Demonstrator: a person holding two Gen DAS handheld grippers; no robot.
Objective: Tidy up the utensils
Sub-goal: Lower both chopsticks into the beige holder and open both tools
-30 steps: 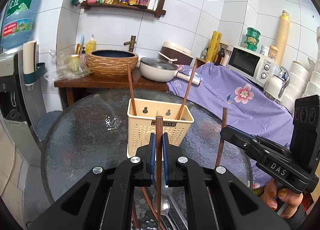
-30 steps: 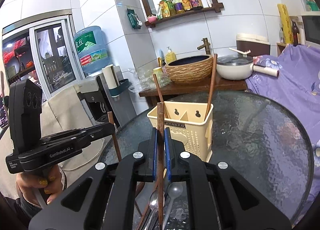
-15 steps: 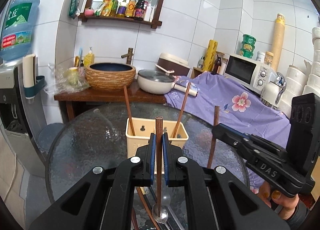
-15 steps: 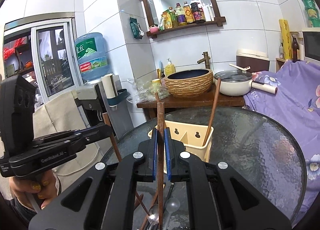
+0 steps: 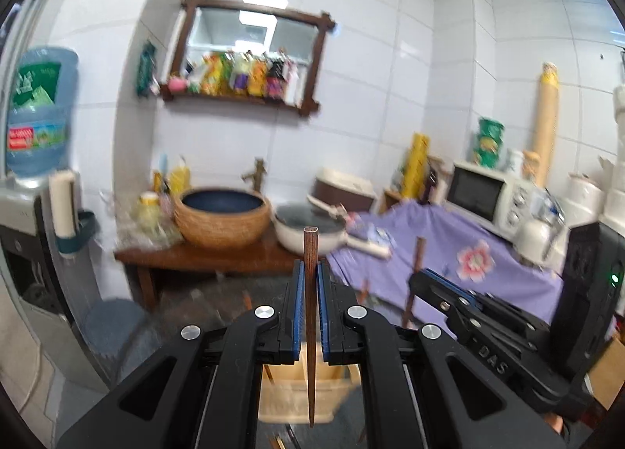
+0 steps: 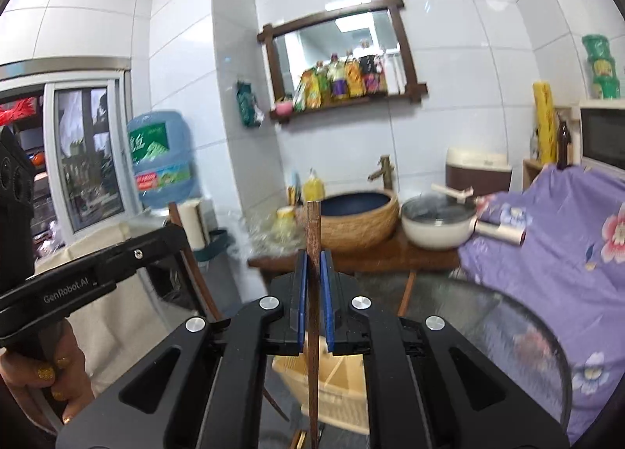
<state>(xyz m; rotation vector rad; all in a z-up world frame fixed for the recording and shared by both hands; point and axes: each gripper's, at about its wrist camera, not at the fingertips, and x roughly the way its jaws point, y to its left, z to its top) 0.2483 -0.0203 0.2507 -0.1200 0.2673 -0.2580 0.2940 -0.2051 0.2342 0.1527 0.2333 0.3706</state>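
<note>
My left gripper (image 5: pixel 308 285) is shut on a dark wooden chopstick (image 5: pixel 311 328) held upright, its tip hanging over the cream utensil basket (image 5: pixel 289 398) below. My right gripper (image 6: pixel 313 277) is shut on another upright wooden chopstick (image 6: pixel 313 332) above the same basket (image 6: pixel 340 398). The right gripper shows in the left wrist view (image 5: pixel 420 277), to the right, with its chopstick (image 5: pixel 414 281). The left gripper shows in the right wrist view (image 6: pixel 172 232), to the left, with its chopstick (image 6: pixel 191 265). Another chopstick (image 6: pixel 406 293) leans out of the basket.
The basket stands on a round glass table (image 6: pixel 508 335). Behind it a wooden side table (image 5: pixel 203 253) carries a woven basin (image 5: pixel 222 218) and a white pan (image 5: pixel 308 230). A purple cloth (image 5: pixel 468 265) covers the counter on the right, with a microwave (image 5: pixel 484 195).
Both grippers have risen with their chopsticks. The basket has dropped from mid-frame to the bottom of both views, and the spoons on the table have gone out of view.
</note>
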